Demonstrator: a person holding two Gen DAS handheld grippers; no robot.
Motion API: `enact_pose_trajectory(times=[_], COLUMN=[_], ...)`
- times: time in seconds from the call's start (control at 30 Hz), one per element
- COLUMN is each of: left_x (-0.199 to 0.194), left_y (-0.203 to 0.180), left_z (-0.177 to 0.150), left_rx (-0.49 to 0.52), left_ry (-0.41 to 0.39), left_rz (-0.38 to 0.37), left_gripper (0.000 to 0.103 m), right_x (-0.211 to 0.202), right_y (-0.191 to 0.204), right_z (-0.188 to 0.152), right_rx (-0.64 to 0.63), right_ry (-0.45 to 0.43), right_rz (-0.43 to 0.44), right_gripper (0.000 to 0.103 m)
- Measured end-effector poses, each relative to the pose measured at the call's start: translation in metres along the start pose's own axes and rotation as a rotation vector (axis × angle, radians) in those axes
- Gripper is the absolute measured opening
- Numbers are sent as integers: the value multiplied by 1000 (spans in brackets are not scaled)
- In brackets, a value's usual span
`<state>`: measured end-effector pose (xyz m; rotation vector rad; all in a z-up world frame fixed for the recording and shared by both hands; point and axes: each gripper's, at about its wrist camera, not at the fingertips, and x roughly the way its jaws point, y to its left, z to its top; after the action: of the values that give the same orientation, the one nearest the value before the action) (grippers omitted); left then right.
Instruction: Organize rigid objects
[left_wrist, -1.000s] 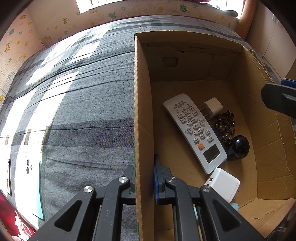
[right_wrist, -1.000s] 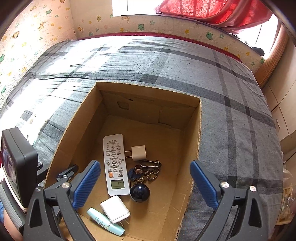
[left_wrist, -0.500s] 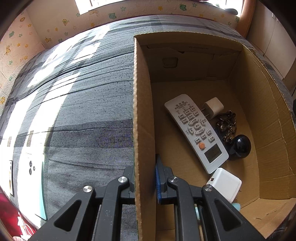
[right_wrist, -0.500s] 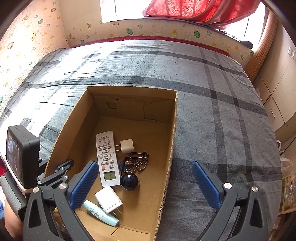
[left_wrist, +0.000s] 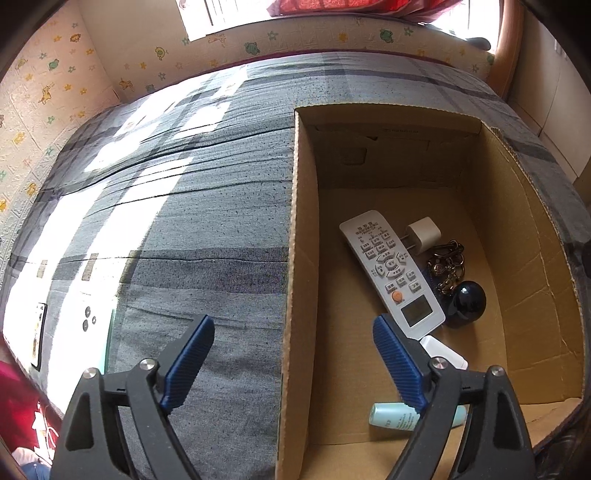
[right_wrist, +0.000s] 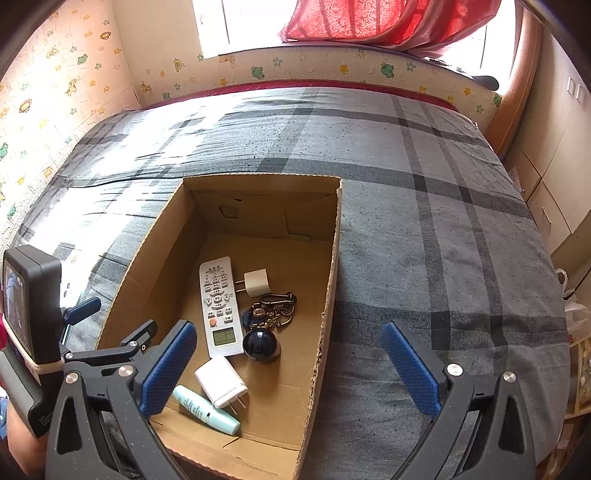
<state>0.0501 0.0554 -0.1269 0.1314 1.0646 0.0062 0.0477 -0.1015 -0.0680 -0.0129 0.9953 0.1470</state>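
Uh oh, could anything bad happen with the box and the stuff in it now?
Maybe. The left gripper has just opened off the cardboard box wall, which still stands between its open jaws, so a sideways move could knock the box. Inside, the remote, keychain and dark ball lie bunched together, so grabbing one may drag another.

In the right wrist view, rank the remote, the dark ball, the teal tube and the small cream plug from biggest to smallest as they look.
1. Remote
2. Teal tube, though it lies nearer the camera, which flatters it
3. Dark ball
4. Small cream plug, close to the ball and farther off, so unsure
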Motion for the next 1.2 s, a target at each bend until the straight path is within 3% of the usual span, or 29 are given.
enact_pose_trajectory(times=[0.1,0.27,0.77,0.93,1.2], left_x=[-16,-44,-133,-152,-162], left_y=[-5,-15,-48,-54,-63], left_z=[-3,-11,-19,-24,-35], left_rx=[18,49,62,57,62], left_ry=[-30,-68,-199,-217,-178], left_rz=[7,46,16,10,-18], left_gripper=[103,103,103,103,103], right_x=[-10,-30,-105,-124,-132], right_y=[-1,0,-4,-7,-16], right_z=[-5,-13,-31,-37,-47], right_rx=[-1,-2,-26,-27,8], right_ry=[-21,-48,-134,-135,-88], right_rz=[-4,-5,-66,-80,-66], right_gripper=[103,103,103,103,103])
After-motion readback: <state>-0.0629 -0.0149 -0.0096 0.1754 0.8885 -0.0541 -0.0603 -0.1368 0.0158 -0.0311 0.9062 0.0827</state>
